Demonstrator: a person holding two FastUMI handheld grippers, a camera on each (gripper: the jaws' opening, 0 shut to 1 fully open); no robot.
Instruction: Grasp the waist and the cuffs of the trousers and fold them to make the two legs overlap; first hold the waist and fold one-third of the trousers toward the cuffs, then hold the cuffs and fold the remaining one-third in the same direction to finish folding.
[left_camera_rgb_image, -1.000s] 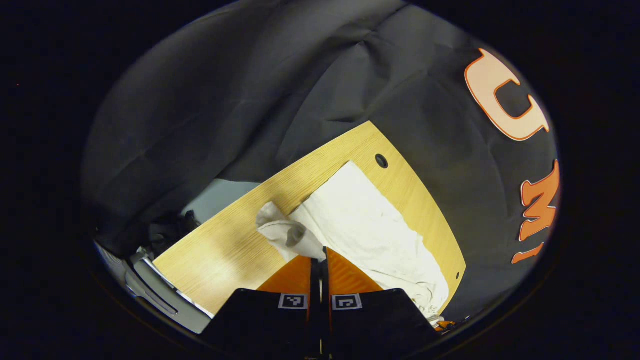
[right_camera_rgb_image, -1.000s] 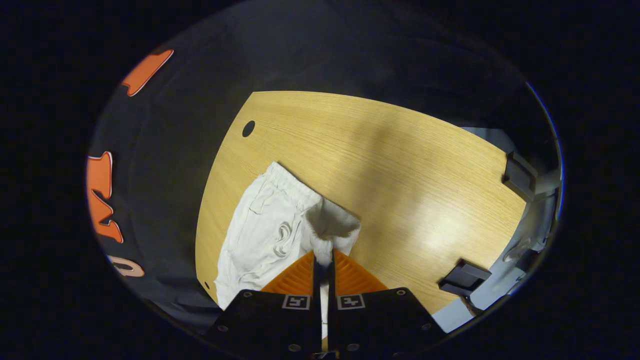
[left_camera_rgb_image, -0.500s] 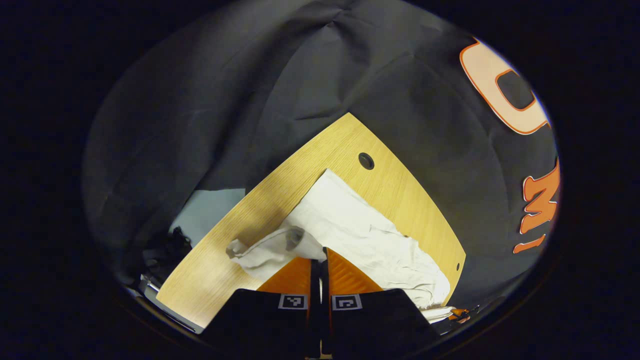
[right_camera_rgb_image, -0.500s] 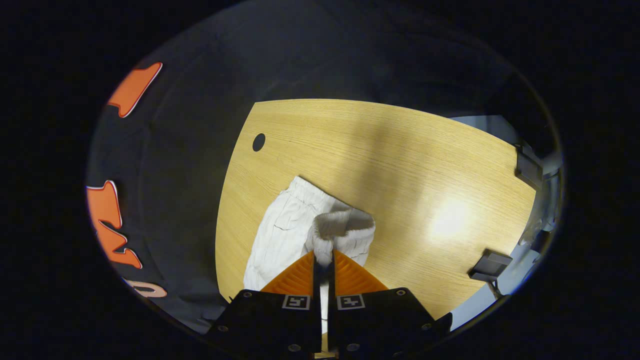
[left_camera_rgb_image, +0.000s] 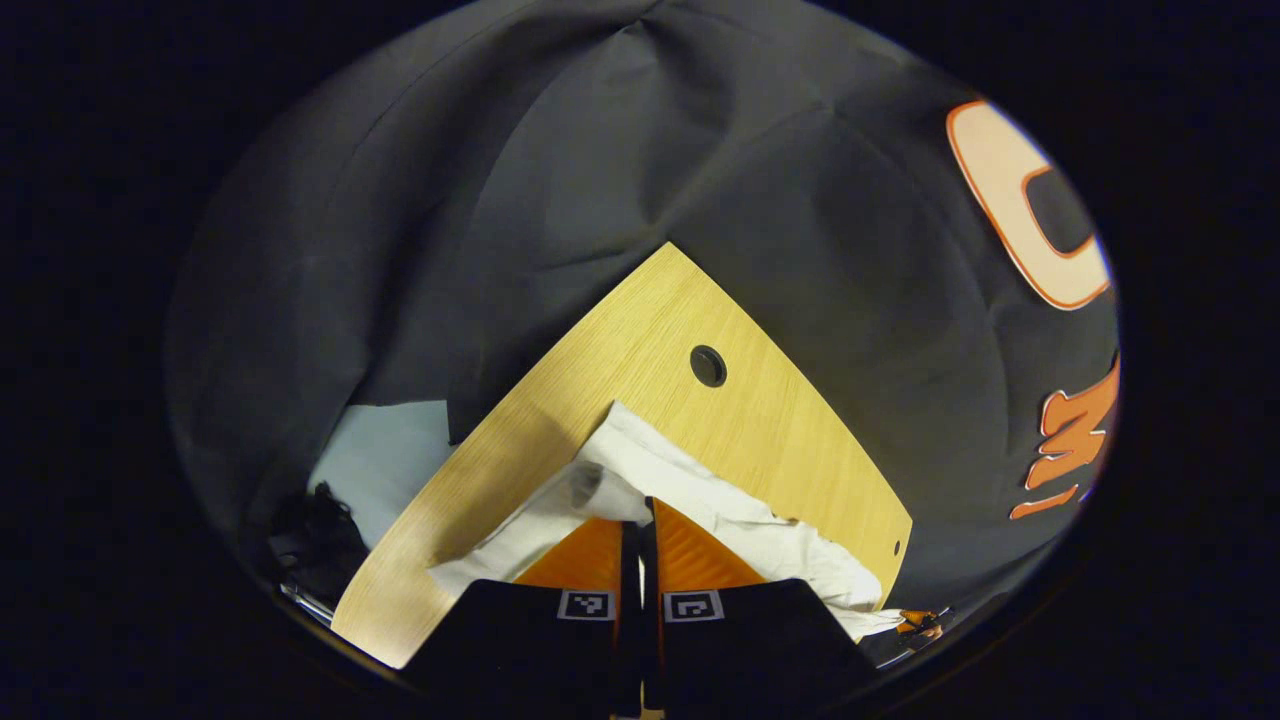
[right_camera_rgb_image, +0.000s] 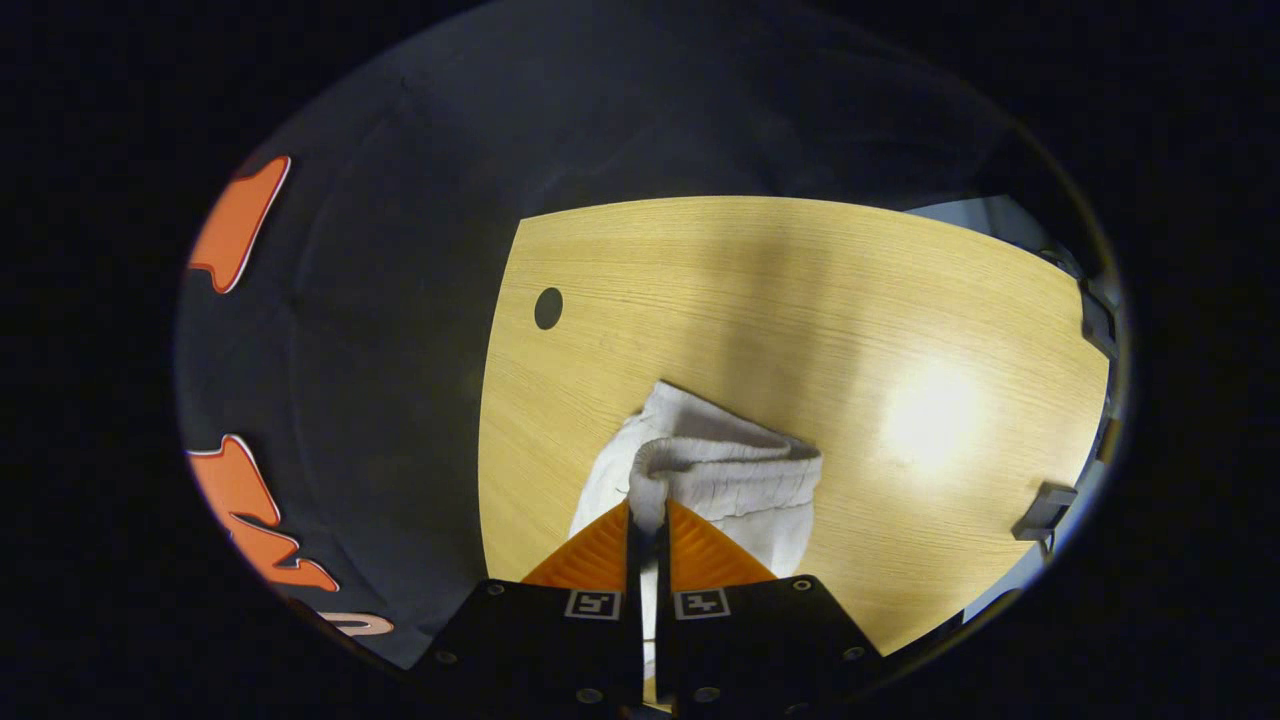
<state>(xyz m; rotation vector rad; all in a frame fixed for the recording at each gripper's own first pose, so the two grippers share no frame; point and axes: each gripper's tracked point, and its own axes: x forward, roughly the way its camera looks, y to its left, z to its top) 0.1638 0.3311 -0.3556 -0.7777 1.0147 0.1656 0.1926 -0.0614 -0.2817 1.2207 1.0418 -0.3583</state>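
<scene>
Both grippers' jaws pinch white trousers (right_camera_rgb_image: 720, 470) on wooden table (right_camera_rgb_image: 800, 300): left gripper (left_camera_rgb_image: 640, 510), right gripper (right_camera_rgb_image: 648, 515).

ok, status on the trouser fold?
Left hand-held gripper shut on cuff end. Right hand-held gripper shut on waistband. White trousers partly lifted off wooden table. Nothing in the way.

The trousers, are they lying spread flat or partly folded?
Partly folded: the trousers have their ribbed waistband doubled over and lifted by the right tool.
</scene>
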